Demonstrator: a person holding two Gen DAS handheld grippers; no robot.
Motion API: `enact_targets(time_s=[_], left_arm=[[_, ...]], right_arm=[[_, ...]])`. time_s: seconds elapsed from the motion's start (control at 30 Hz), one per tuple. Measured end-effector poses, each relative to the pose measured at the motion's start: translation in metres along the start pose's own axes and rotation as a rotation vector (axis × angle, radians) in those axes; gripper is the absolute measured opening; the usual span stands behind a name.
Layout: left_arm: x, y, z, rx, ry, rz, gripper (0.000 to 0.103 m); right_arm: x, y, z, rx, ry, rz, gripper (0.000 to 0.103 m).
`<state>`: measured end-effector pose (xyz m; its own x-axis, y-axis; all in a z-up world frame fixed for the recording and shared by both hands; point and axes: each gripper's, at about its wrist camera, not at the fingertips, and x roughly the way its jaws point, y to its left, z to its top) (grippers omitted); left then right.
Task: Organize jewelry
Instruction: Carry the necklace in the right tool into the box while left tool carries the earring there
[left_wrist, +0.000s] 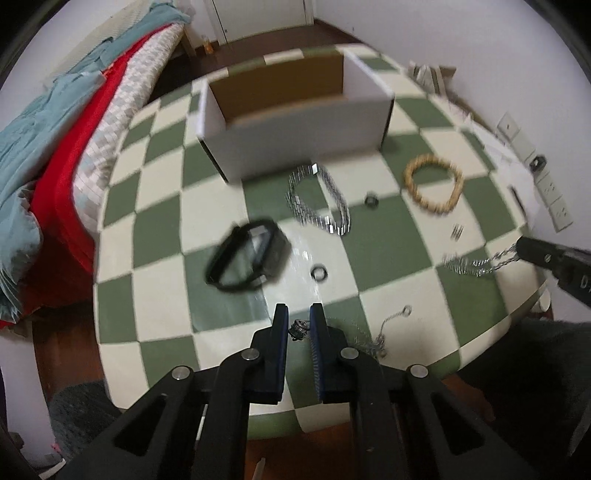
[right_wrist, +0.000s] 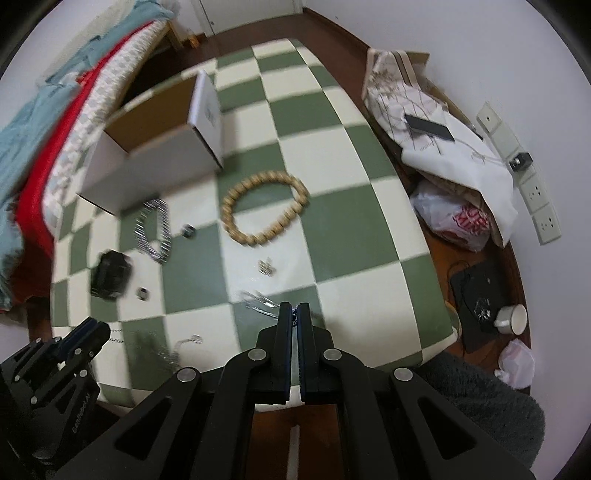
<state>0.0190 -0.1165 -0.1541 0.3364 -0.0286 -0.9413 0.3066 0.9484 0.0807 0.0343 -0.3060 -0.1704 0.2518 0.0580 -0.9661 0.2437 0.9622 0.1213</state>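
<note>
On the green-and-cream checked table (left_wrist: 391, 243) stands an open white box (left_wrist: 295, 151) (right_wrist: 147, 173). In front of it lie a silver link bracelet (left_wrist: 306, 216) (right_wrist: 162, 240), a wooden bead bracelet (left_wrist: 436, 208) (right_wrist: 229, 206), a black watch (left_wrist: 221, 271) (right_wrist: 110, 275), two dark rings (left_wrist: 319, 273) (left_wrist: 371, 200) and small earrings (left_wrist: 458, 232) (right_wrist: 266, 267). At the near table edge my left gripper (left_wrist: 299, 317) (right_wrist: 101, 328) is shut on a thin chain necklace (left_wrist: 369, 341). My right gripper (right_wrist: 296, 308) (left_wrist: 521, 245) is shut on a silver chain (left_wrist: 476, 266) (right_wrist: 258, 302) that trails leftward.
A bed with red and teal blankets (left_wrist: 55, 147) runs along the table's left side. On the floor to the right are a cloth bag (right_wrist: 443, 147), plastic bags (right_wrist: 454, 218), a black device (right_wrist: 476, 295) and a white cup (right_wrist: 511, 319). Wall sockets (right_wrist: 543, 206) sit far right.
</note>
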Motion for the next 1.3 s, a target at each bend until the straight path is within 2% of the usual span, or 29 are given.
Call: enact_targets(time_s=[0.23, 0.43, 0.8, 0.93, 1.03, 1.13, 1.3], left_arm=[[-0.044, 0.028, 0.028, -0.067, -0.083, -0.056, 0.009], [-0.075, 0.043, 0.054, -0.084, -0.155, -0.084, 0.009], [-0.111, 0.062, 0.124, -0.080, -0.276, -0.100, 0.009], [-0.107, 0.072, 0.158, -0.091, -0.291, -0.107, 0.009], [-0.094, 0.080, 0.183, -0.104, -0.268, -0.126, 0.009], [-0.075, 0.088, 0.204, -0.129, -0.237, -0.145, 0.009], [-0.030, 0.096, 0.229, -0.161, -0.157, -0.179, 0.009]], right_arm=[[-0.038, 0.011, 0.016, -0.018, -0.062, 0.062, 0.003], [-0.062, 0.022, 0.032, -0.034, -0.098, 0.115, 0.002], [-0.098, 0.053, 0.099, -0.077, -0.188, 0.198, 0.002], [-0.100, 0.073, 0.132, -0.096, -0.202, 0.222, 0.002], [-0.089, 0.089, 0.156, -0.106, -0.182, 0.256, 0.002], [-0.070, 0.101, 0.178, -0.108, -0.134, 0.281, 0.002], [-0.024, 0.119, 0.204, -0.127, -0.049, 0.257, 0.002]])
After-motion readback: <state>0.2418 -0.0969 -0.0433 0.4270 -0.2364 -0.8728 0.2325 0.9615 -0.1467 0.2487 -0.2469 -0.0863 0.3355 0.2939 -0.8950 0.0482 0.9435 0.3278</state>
